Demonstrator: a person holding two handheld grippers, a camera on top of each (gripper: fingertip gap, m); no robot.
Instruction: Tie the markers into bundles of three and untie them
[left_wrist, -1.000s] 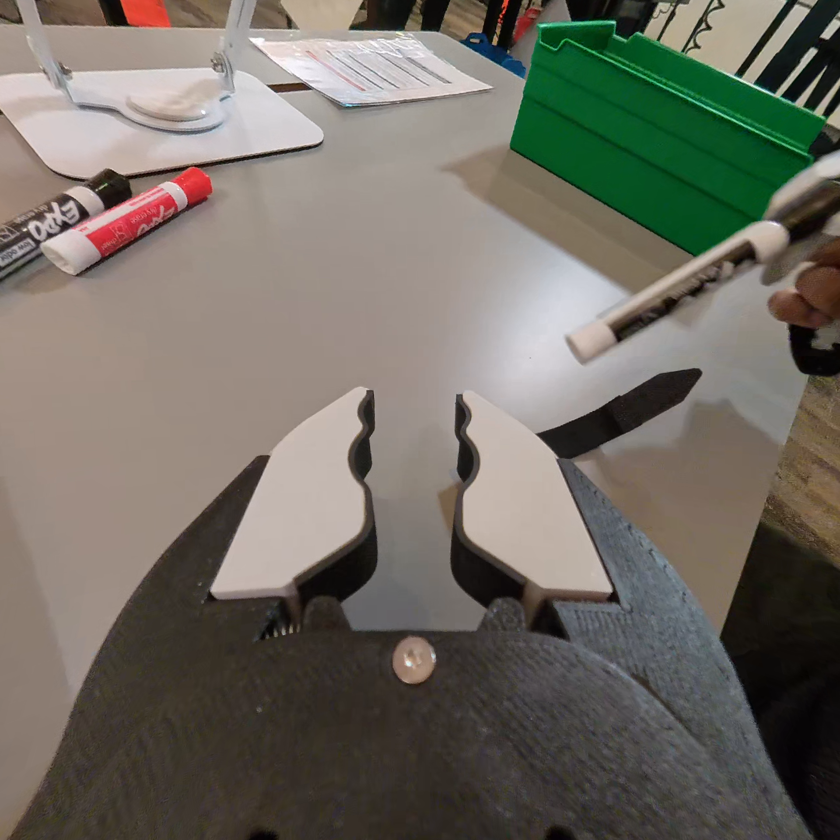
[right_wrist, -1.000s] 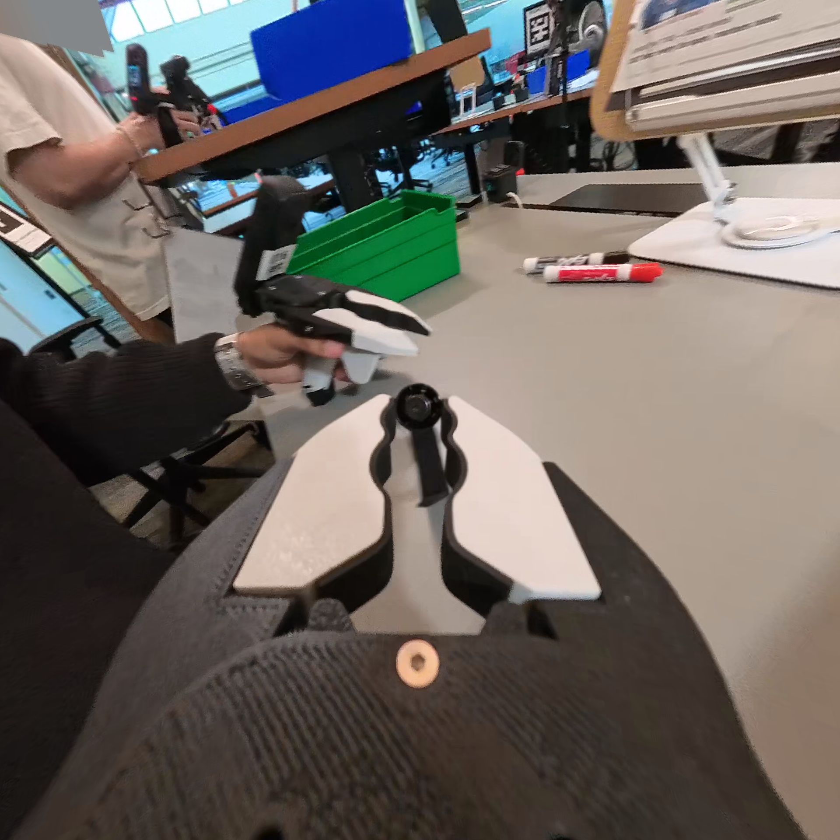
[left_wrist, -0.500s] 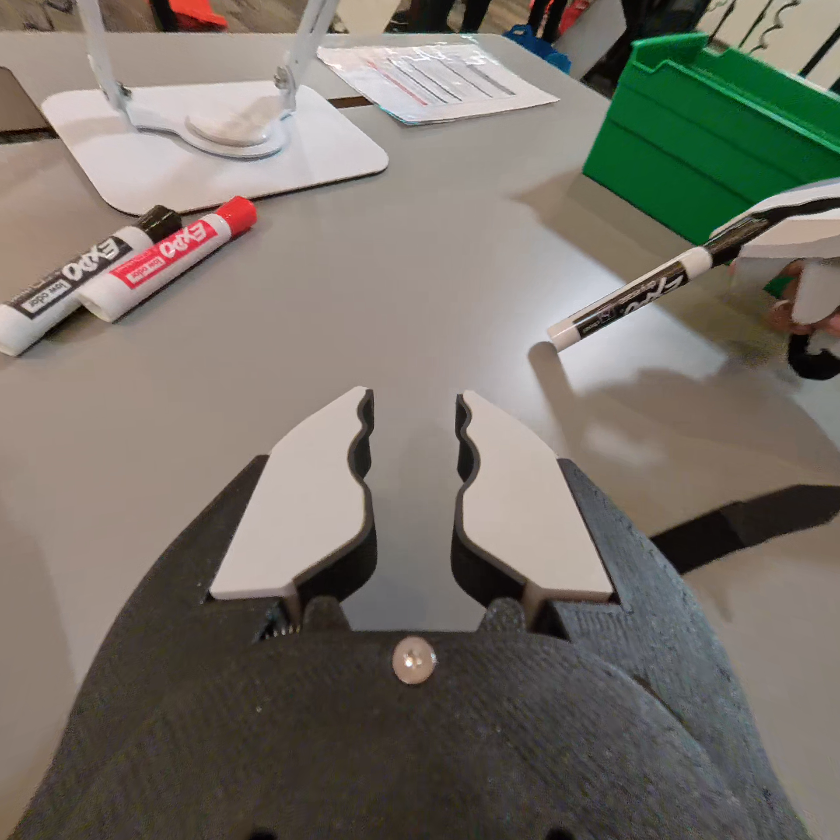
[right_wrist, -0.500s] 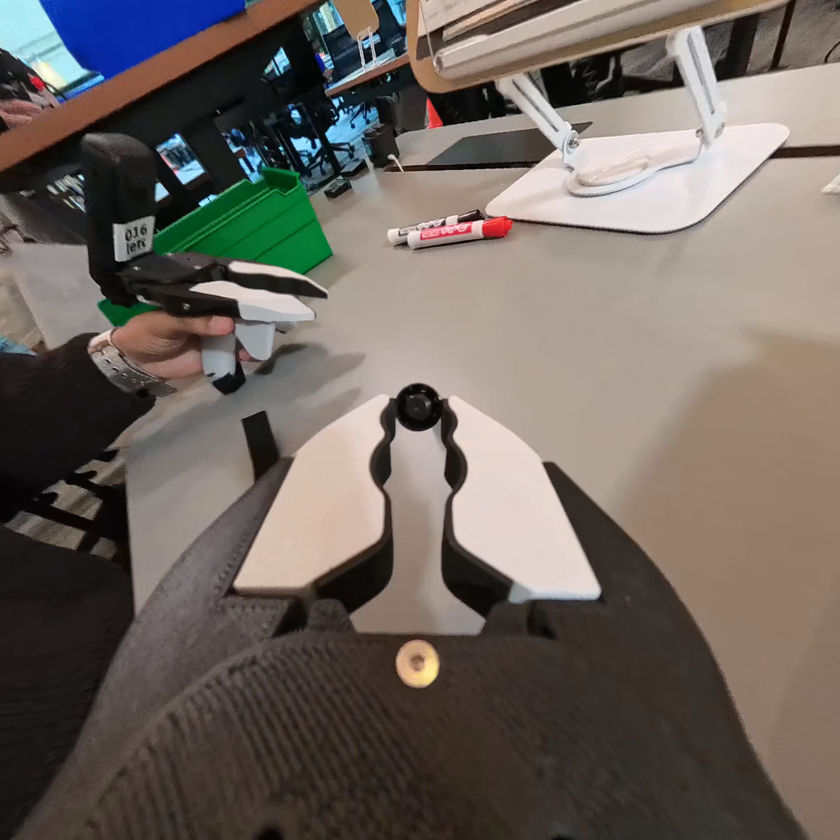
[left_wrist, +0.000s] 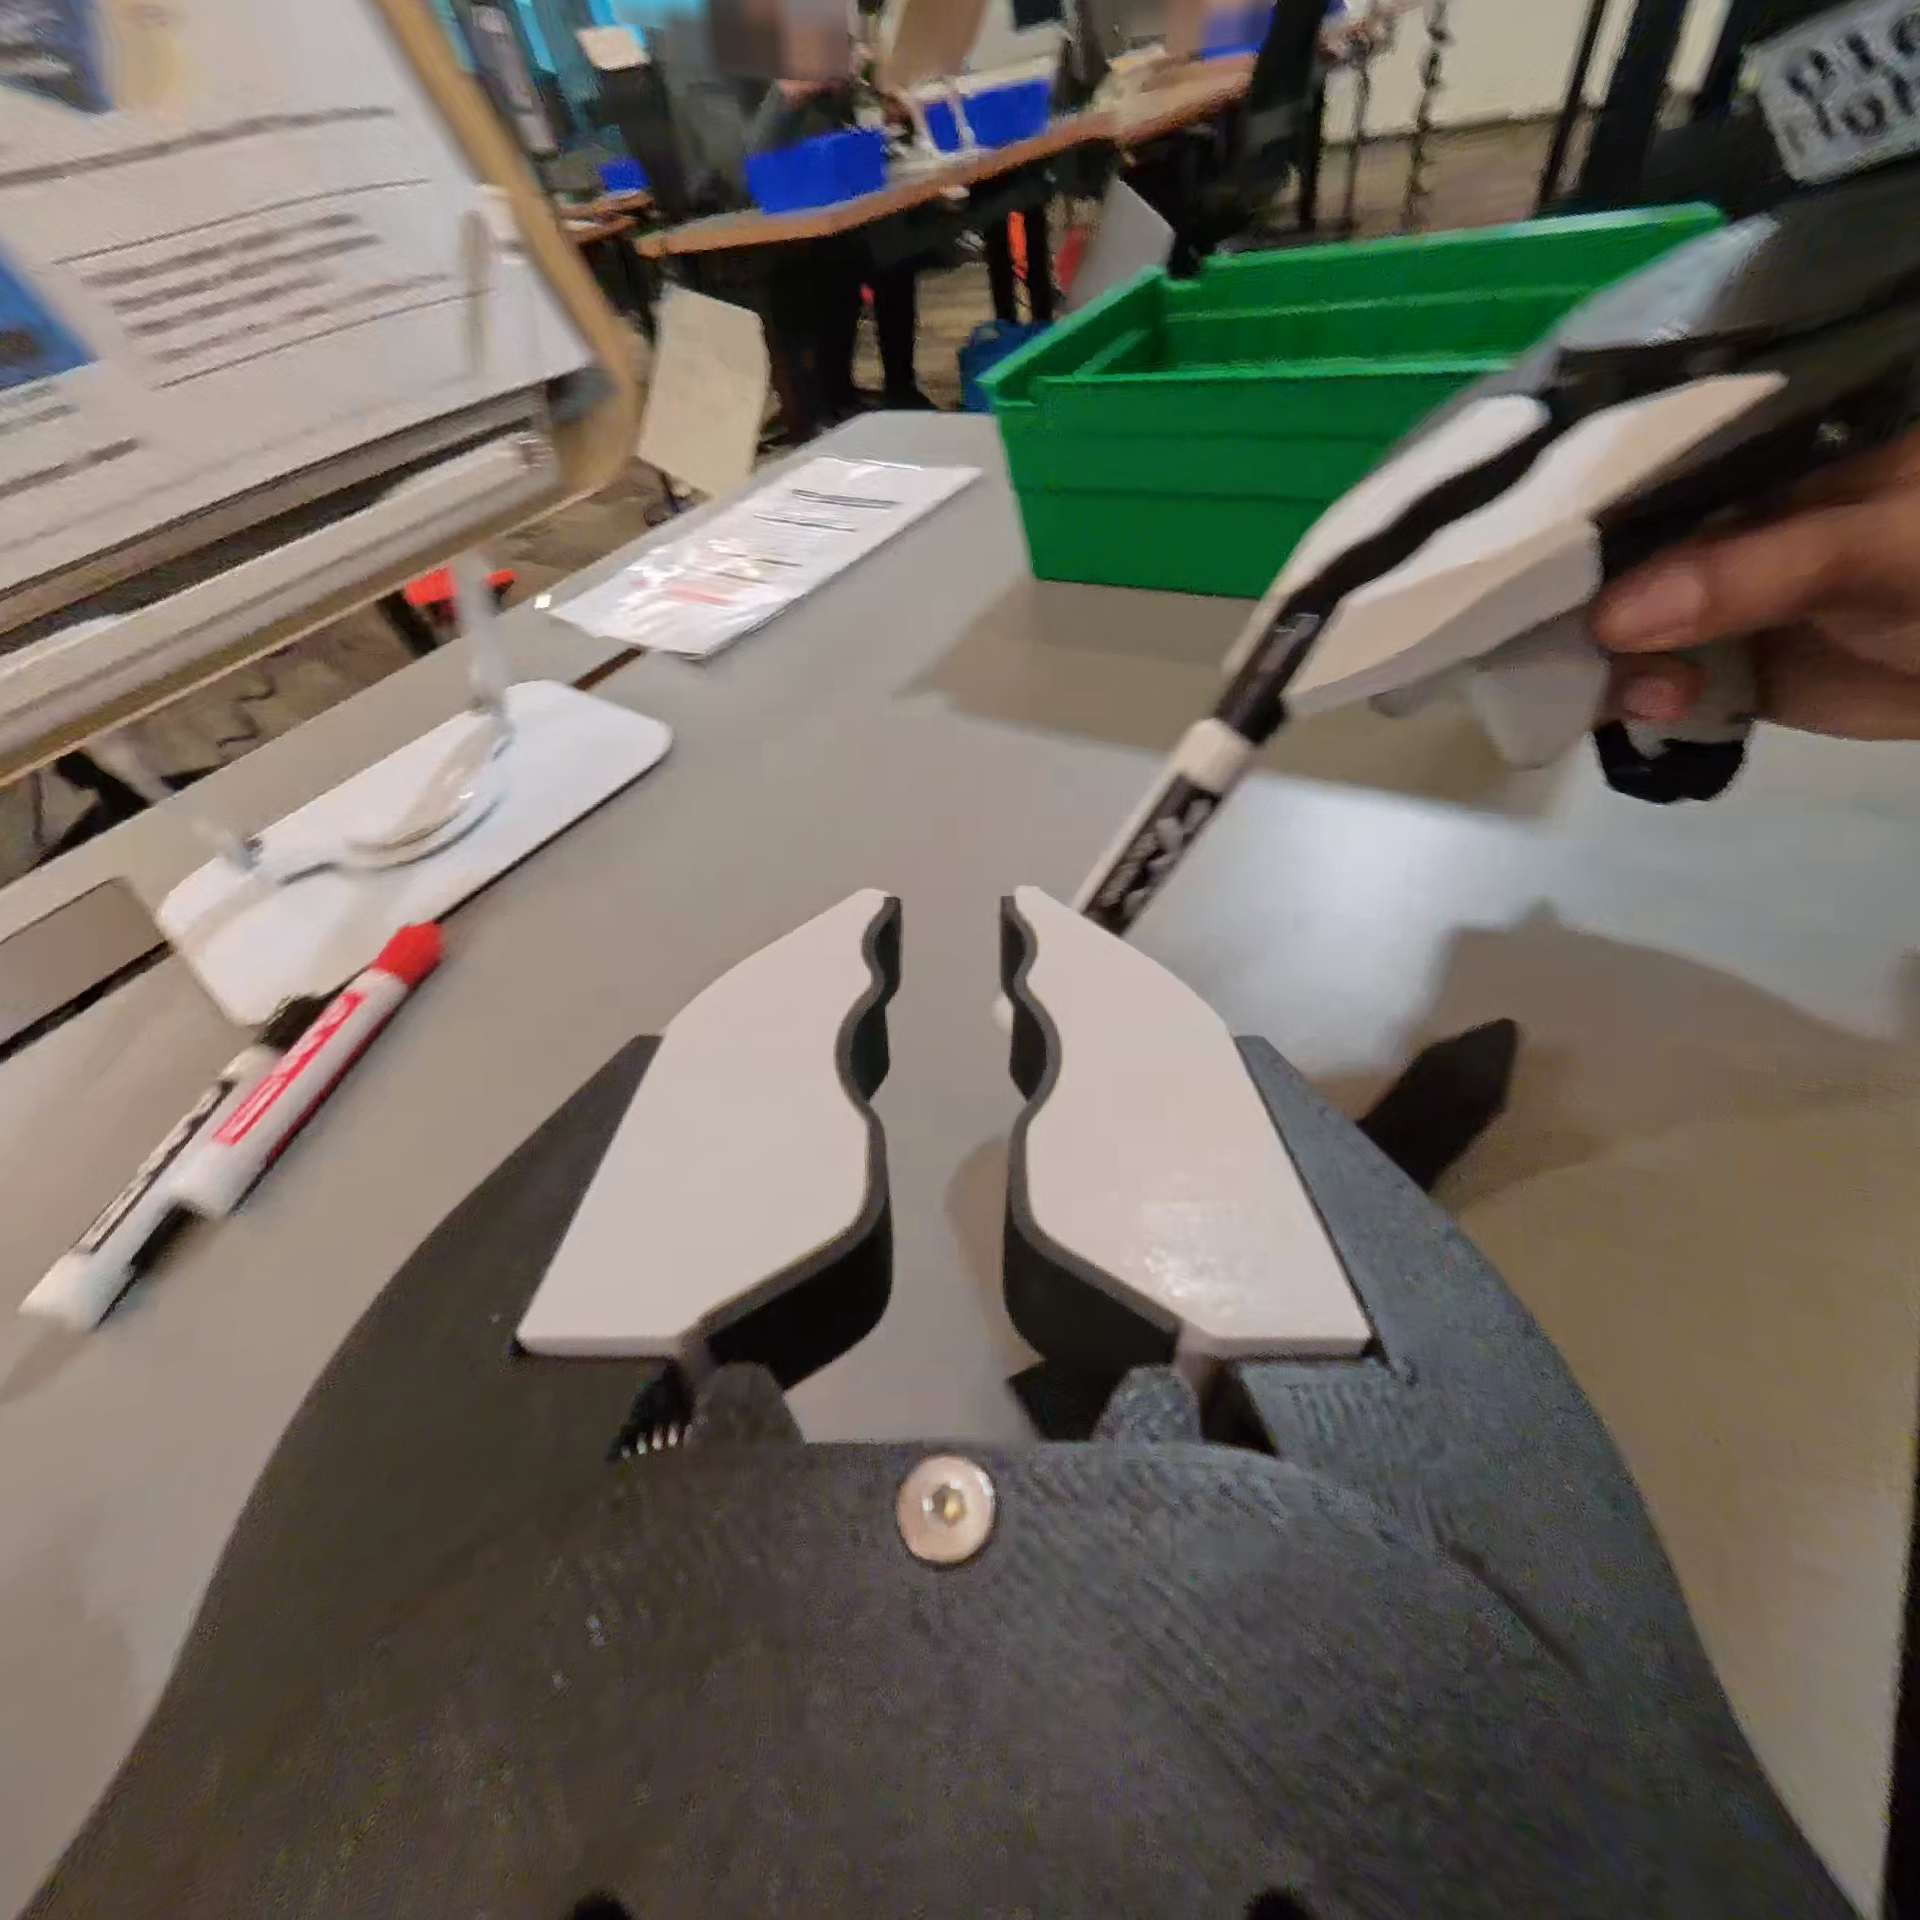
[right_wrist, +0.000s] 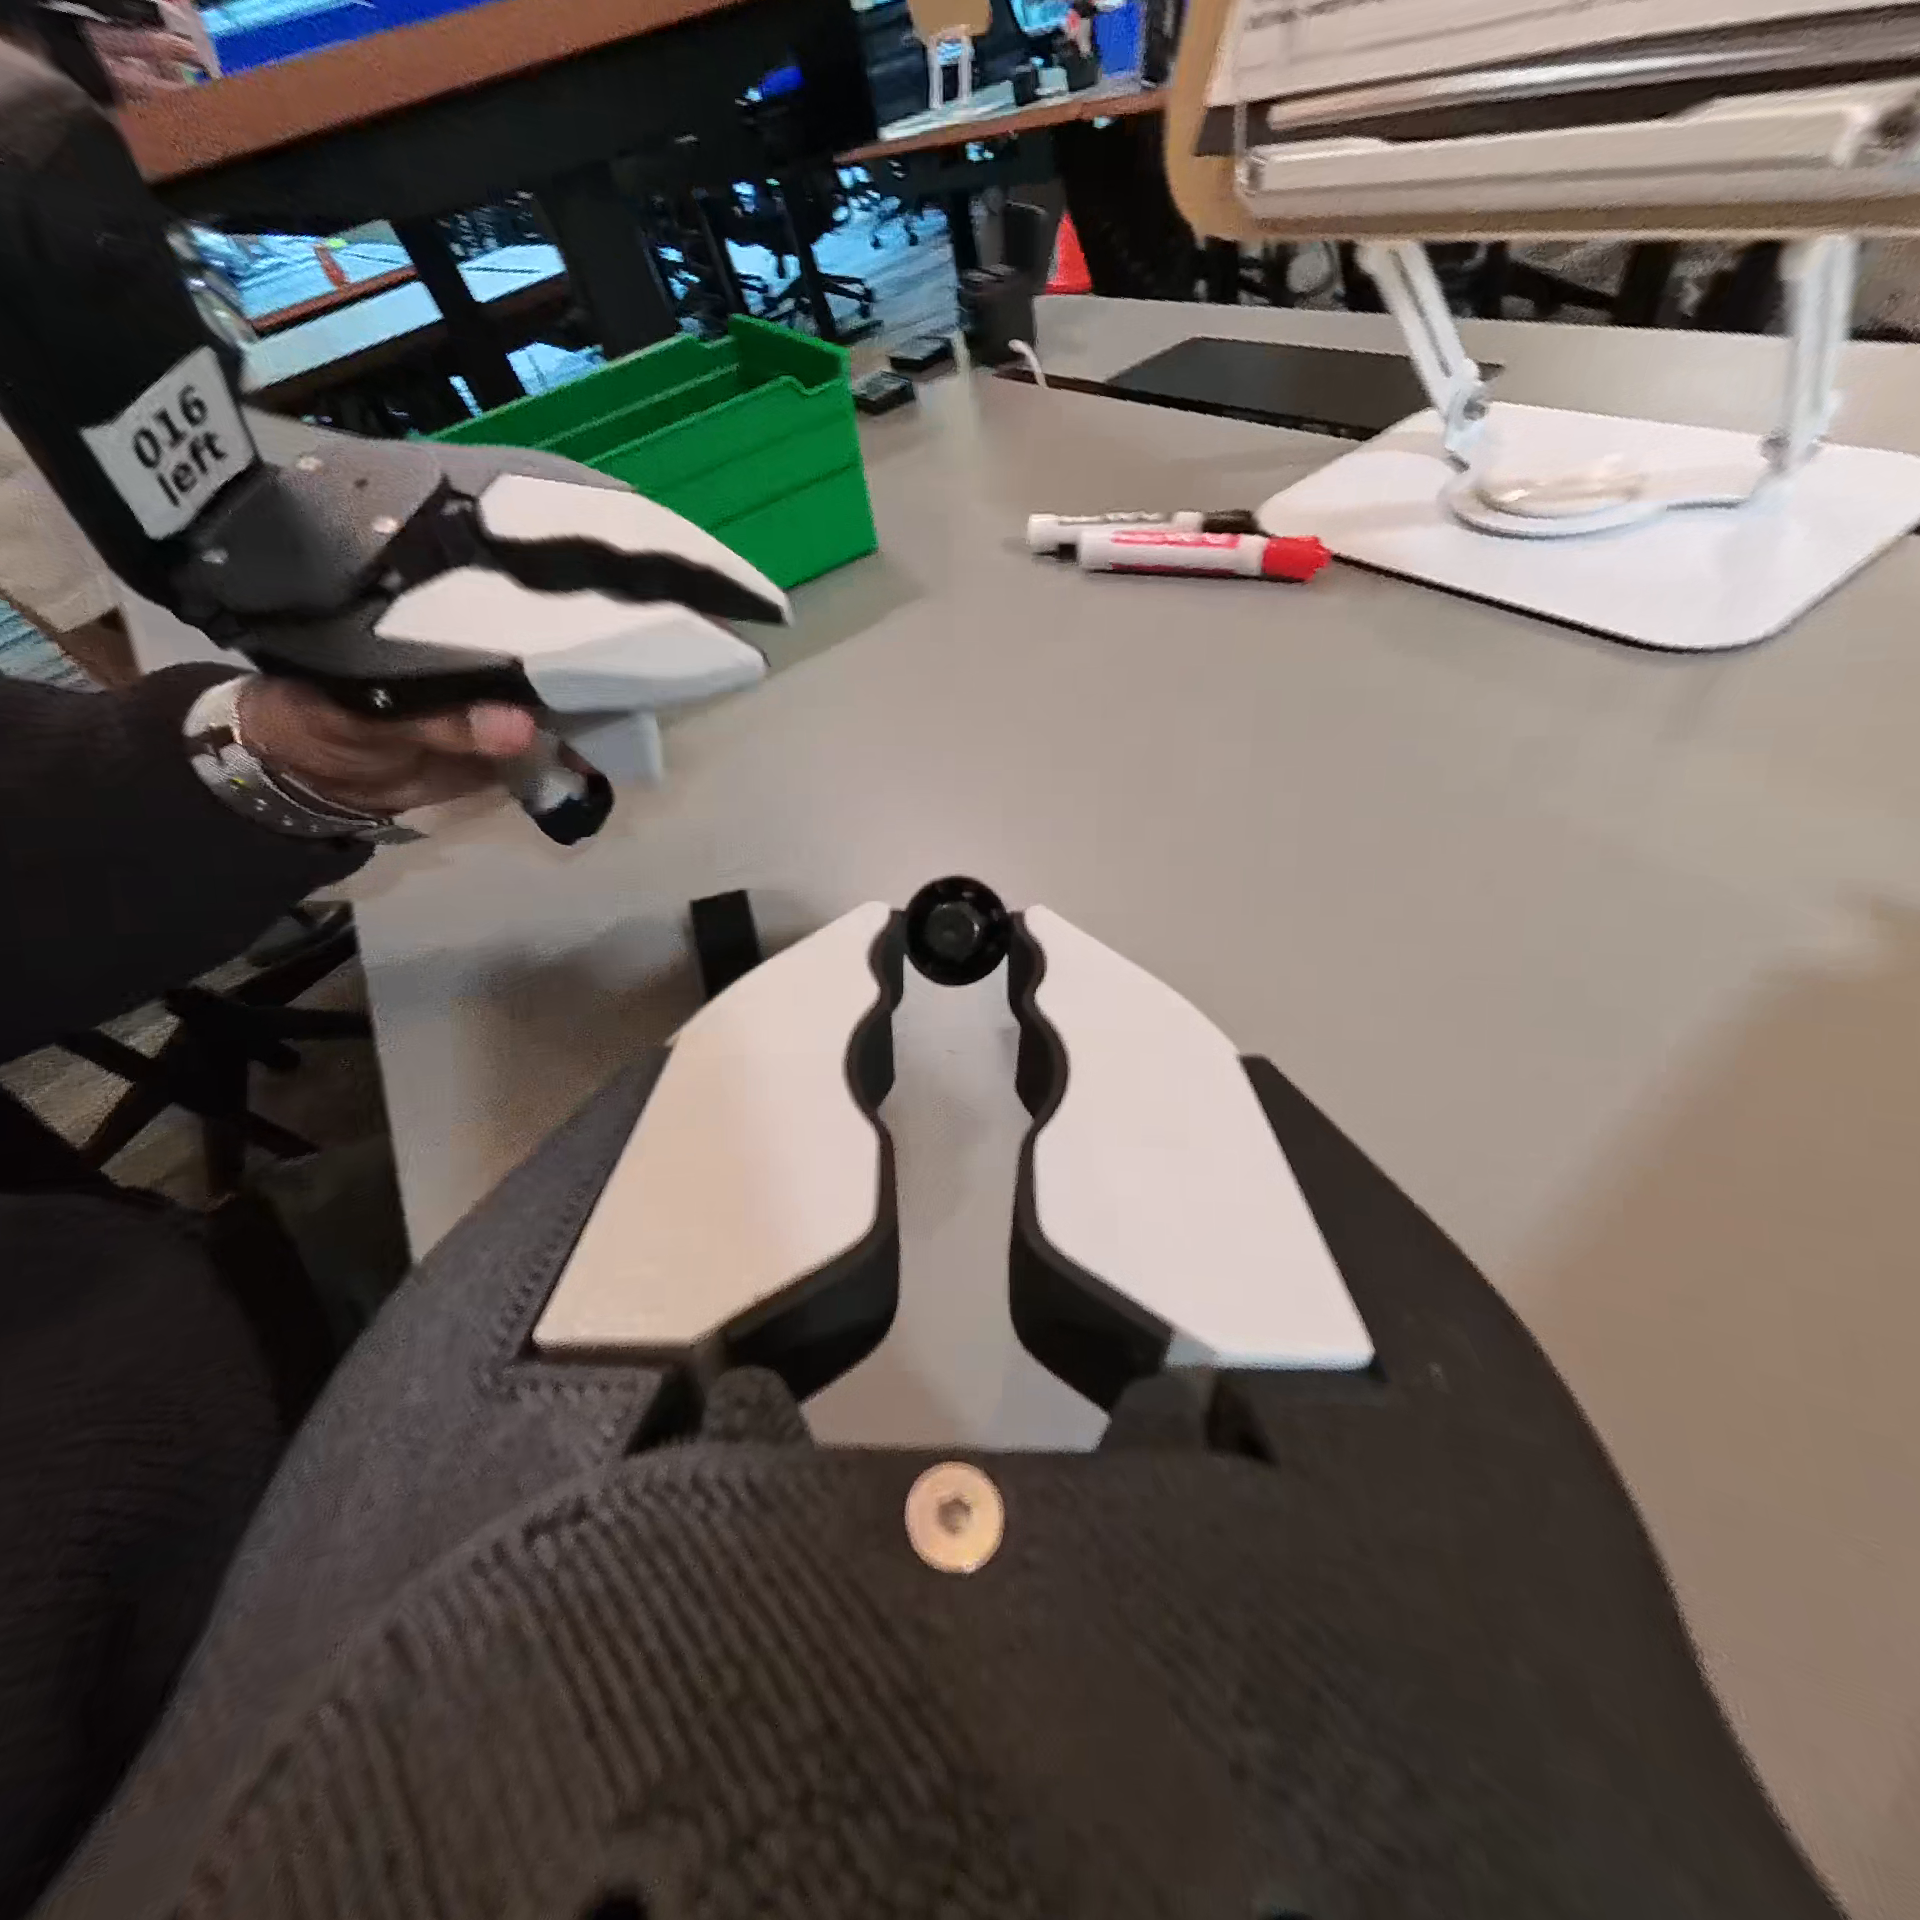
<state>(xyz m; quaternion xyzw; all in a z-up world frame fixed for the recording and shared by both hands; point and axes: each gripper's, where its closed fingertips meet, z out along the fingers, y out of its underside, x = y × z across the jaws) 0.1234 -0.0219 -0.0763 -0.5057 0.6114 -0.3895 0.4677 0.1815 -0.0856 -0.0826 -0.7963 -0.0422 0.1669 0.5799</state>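
The right gripper (right_wrist: 954, 914) has its fingers closed on the black cap end of a black marker (left_wrist: 1164, 831), which slants down toward the grey bench (left_wrist: 1039, 748) beside the left gripper (left_wrist: 943, 914), whose fingers stand slightly apart, holding nothing. A red marker (right_wrist: 1195, 554) and another black one (right_wrist: 1132, 523) lie touching side by side before a white stand base (right_wrist: 1621, 561); both carry printed labels. A black strap (left_wrist: 1439, 1101) lies beside the left gripper, a green bin (left_wrist: 1247, 457) farther back, and a white tag sits on the left gripper's handle.
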